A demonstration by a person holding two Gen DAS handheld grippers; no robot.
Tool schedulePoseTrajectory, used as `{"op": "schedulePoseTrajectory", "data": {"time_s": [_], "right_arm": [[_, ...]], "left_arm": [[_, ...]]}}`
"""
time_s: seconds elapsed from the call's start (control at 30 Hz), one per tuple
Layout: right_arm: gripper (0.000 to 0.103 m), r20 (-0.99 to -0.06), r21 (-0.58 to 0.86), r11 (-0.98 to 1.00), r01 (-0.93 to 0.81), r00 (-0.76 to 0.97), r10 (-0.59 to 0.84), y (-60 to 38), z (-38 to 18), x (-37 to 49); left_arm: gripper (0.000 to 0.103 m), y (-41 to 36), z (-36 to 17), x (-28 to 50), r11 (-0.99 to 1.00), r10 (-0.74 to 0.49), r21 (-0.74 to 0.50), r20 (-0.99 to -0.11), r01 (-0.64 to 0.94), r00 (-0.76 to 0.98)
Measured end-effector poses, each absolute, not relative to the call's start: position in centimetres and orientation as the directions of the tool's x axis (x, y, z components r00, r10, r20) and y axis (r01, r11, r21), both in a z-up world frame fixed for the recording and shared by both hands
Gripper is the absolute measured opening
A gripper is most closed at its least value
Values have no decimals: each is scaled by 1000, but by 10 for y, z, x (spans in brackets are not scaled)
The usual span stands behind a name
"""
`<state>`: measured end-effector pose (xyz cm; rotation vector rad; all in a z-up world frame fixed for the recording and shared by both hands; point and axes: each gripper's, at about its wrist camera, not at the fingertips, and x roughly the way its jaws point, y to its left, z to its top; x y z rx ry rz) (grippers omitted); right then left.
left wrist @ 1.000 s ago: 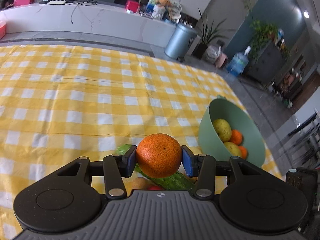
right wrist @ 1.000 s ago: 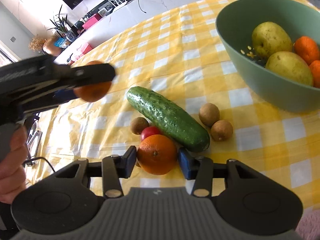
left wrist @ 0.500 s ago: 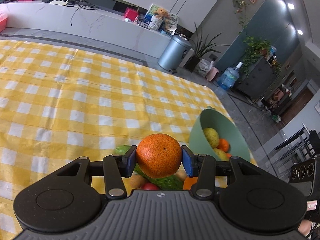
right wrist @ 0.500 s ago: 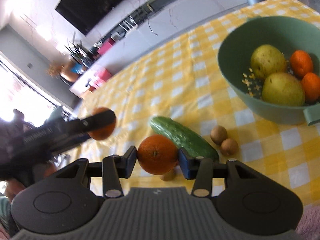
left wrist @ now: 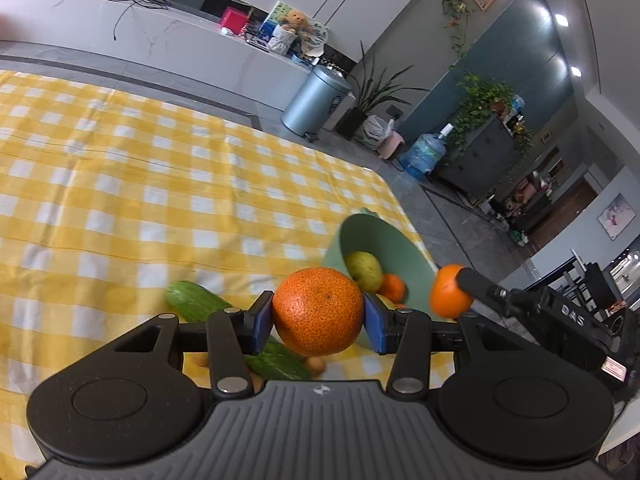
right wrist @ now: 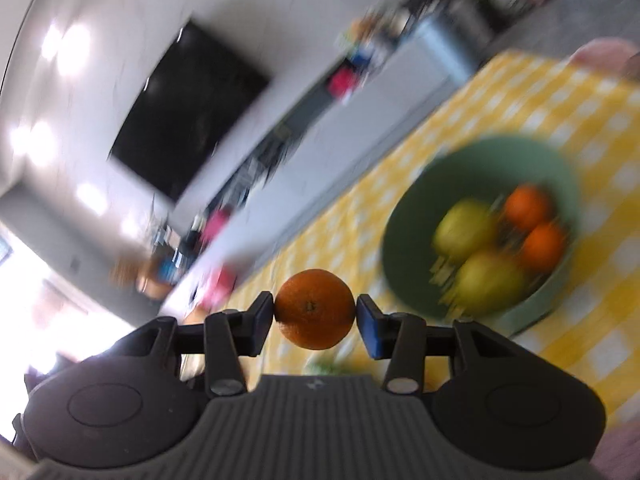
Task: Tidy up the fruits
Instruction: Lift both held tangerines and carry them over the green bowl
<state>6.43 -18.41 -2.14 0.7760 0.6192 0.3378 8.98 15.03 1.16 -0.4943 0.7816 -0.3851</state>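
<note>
My left gripper [left wrist: 319,322] is shut on an orange [left wrist: 318,311] and holds it above the yellow checked tablecloth [left wrist: 120,200]. My right gripper [right wrist: 315,319] is shut on a second orange [right wrist: 314,309], held in the air left of the green bowl [right wrist: 404,268]; it also shows in the left wrist view [left wrist: 450,296] beside the bowl [left wrist: 372,236]. The bowl holds two yellow pears [right wrist: 464,232] and two oranges [right wrist: 528,204]. A cucumber [left wrist: 196,302] and small brown fruits [left wrist: 316,365] lie on the cloth under my left gripper.
The table's right edge runs just past the bowl, with floor, a grey bin [left wrist: 316,100] and plants beyond. A white counter [left wrist: 120,40] stands behind the table. The right wrist view is motion-blurred.
My right gripper has lifted its orange off the cloth and swung up toward the bowl. My left gripper has risen with its orange, and the bowl looks farther below.
</note>
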Motion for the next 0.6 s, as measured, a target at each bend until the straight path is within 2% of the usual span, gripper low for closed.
{"op": "schedulePoseTrajectory", "data": {"time_s": [0.23, 0.43, 0.6], "right_arm": [[43, -387, 758, 646, 90, 860, 333, -236, -28, 54], [43, -351, 792, 601, 108, 885, 304, -248, -35, 66], [43, -385, 779, 614, 127, 869, 309, -250, -45, 86]], "left_arm": [[53, 117, 21, 91, 821, -523, -539, -572, 191, 632], [53, 80, 24, 104, 855, -484, -483, -610, 190, 628], [53, 53, 24, 122, 873, -460, -451, -638, 185, 617]]}}
